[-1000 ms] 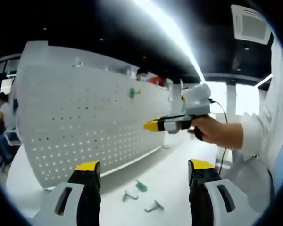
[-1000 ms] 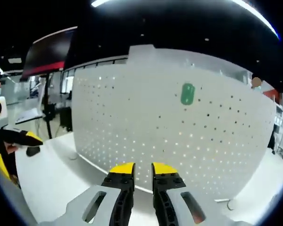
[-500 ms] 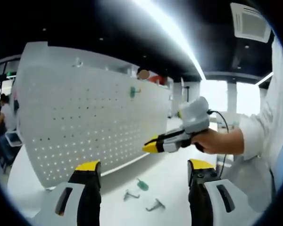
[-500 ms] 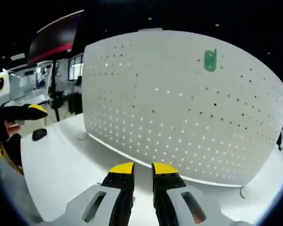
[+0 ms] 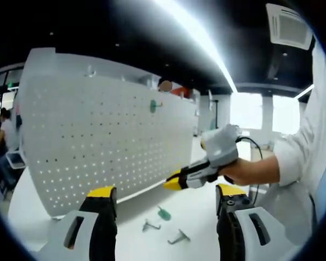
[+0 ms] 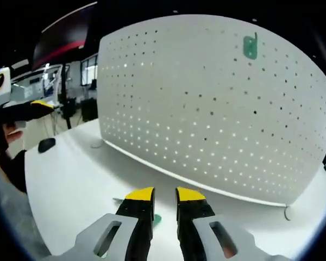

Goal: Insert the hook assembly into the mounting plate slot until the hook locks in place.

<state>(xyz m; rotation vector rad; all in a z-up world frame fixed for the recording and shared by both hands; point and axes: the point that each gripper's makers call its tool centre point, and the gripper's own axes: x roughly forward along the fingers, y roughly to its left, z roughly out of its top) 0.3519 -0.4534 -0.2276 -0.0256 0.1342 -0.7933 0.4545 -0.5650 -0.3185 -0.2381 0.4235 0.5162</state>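
Left gripper view: I see my left gripper (image 5: 162,202) low in the frame, its two yellow-tipped jaws standing wide apart with nothing between them. Beyond the jaws, on the white table (image 5: 206,206), lie three loose hooks: a green hook (image 5: 163,213) and two grey metal hooks (image 5: 148,225), (image 5: 179,237), close together and near the foot of the pegboard. The white pegboard (image 5: 98,141) stands upright on the table at left and runs away to the far right. One green hook is already mounted (image 5: 153,106) high on its face. My right gripper (image 5: 198,173) enters from the right, held in a hand (image 5: 244,171), tip angled down toward the table above the loose hooks.

Right gripper view: I see the right gripper (image 6: 163,194) jaws nearly closed, a narrow gap between the yellow tips, holding nothing. Just beyond the left jaw, a sliver of green hook (image 6: 157,219) lies on the table. The pegboard (image 6: 206,109) stands ahead, the mounted green hook (image 6: 250,47) at upper right. The left gripper (image 6: 22,111) shows at far left.
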